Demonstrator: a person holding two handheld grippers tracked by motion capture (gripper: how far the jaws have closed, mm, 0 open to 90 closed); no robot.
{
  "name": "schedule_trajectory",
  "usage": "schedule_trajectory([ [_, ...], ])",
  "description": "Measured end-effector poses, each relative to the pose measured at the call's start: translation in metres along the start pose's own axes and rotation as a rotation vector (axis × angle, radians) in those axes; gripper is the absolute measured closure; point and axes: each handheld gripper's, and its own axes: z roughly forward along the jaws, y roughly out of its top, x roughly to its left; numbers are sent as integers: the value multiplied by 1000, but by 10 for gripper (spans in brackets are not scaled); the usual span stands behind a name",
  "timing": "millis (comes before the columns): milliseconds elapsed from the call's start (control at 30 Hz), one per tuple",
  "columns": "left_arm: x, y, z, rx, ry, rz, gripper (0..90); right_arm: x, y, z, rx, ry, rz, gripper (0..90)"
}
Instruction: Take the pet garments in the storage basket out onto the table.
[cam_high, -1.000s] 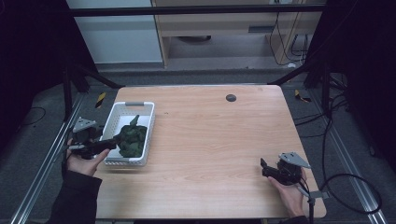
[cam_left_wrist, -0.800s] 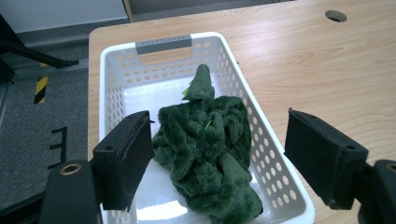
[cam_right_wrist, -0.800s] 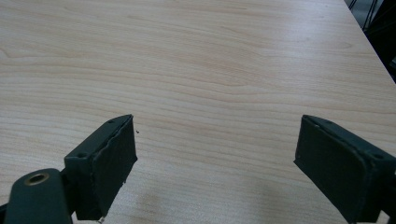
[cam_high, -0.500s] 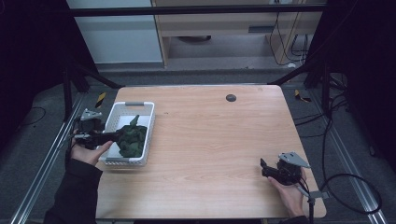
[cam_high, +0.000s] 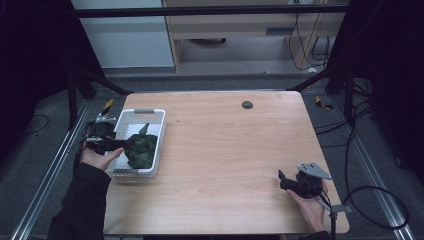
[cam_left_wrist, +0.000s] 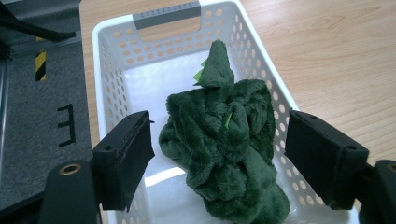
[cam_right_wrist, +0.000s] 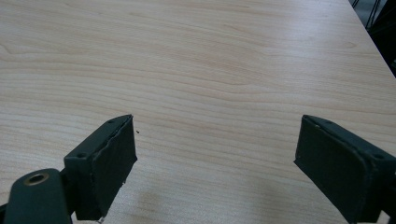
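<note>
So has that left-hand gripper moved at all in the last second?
Yes. The left gripper has slid toward the table's far edge alongside the white basket, which stayed put. Its jaws are open around the green plush toy.

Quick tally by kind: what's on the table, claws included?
White perforated basket: 1
Dark green plush toy, lying in the basket: 1
Black round grommet in the tabletop: 1
Claws, both open: 2, left claw, right claw
Total: 5

plush toy (cam_high: 141, 150) in basket (cam_high: 156, 118)
</note>
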Motion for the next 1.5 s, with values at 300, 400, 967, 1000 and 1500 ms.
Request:
schedule_trajectory([
  [300,2,4,10,43,-11,-2,221,0,0,0,5,3,-4,119],
  [400,1,7,12,52,-10,0,224,0,0,0,5,3,-4,119],
  [967,0,11,34,131,-12,18,249,0,0,1,8,6,-3,119],
  [1000,0,11,36,131,-14,14,249,0,0,1,9,6,-3,117],
  [1500,-3,10,52,200,-15,16,249,0,0,1,11,12,-6,117],
])
